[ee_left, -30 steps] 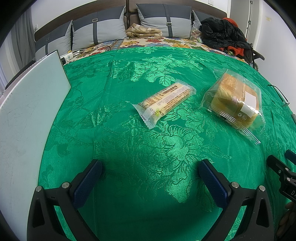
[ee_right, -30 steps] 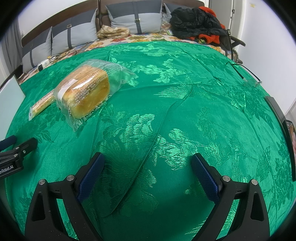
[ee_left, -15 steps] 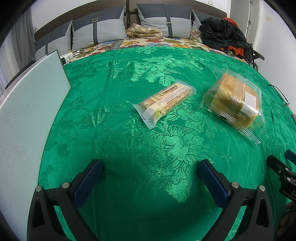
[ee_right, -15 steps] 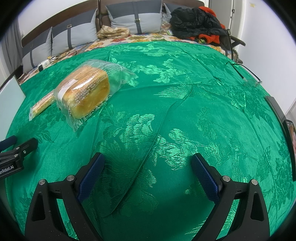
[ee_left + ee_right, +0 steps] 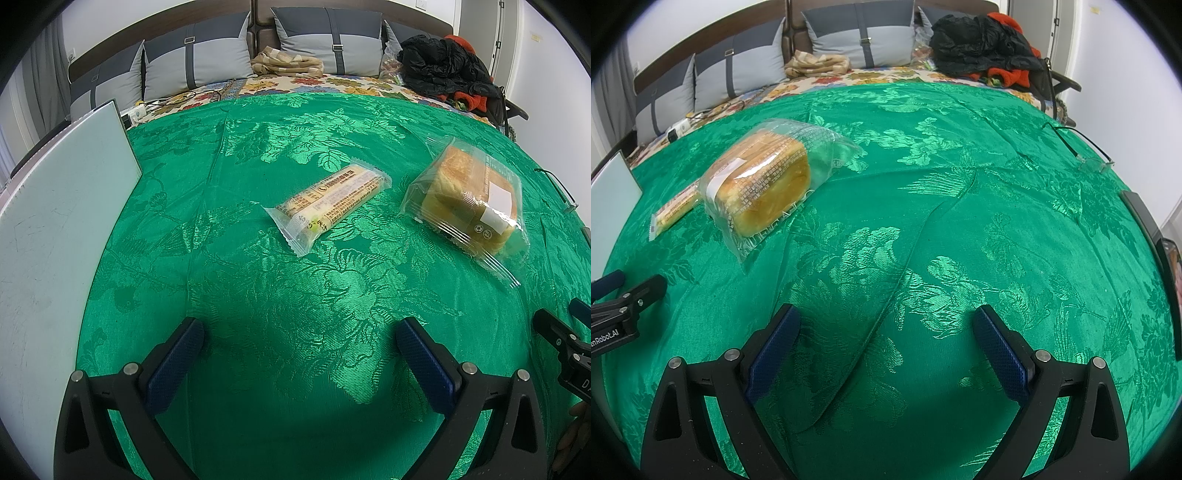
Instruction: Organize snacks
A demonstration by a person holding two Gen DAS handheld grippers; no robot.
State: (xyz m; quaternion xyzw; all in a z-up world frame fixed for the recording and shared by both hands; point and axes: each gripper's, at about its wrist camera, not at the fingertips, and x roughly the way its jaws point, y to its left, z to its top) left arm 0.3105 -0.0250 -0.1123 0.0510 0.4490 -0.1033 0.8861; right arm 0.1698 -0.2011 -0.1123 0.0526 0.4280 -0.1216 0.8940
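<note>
Two snacks lie on the green floral cloth (image 5: 295, 295). A long wrapped biscuit pack (image 5: 330, 201) rests ahead of my left gripper (image 5: 299, 332), which is open and holds nothing. To its right sits a clear bag of sliced bread (image 5: 467, 201). In the right wrist view the bread bag (image 5: 764, 186) lies far left of my open, empty right gripper (image 5: 886, 321), with the biscuit pack (image 5: 674, 208) partly hidden behind it. Each gripper shows at the edge of the other's view: the right one (image 5: 565, 332), the left one (image 5: 624, 291).
A white board (image 5: 55, 229) leans along the left side. Grey pillows (image 5: 199, 62), a folded beige cloth (image 5: 286, 62) and a black and red clothes pile (image 5: 447, 70) line the bed's head. Eyeglasses (image 5: 1082, 147) and a dark device (image 5: 1145, 218) lie at the right.
</note>
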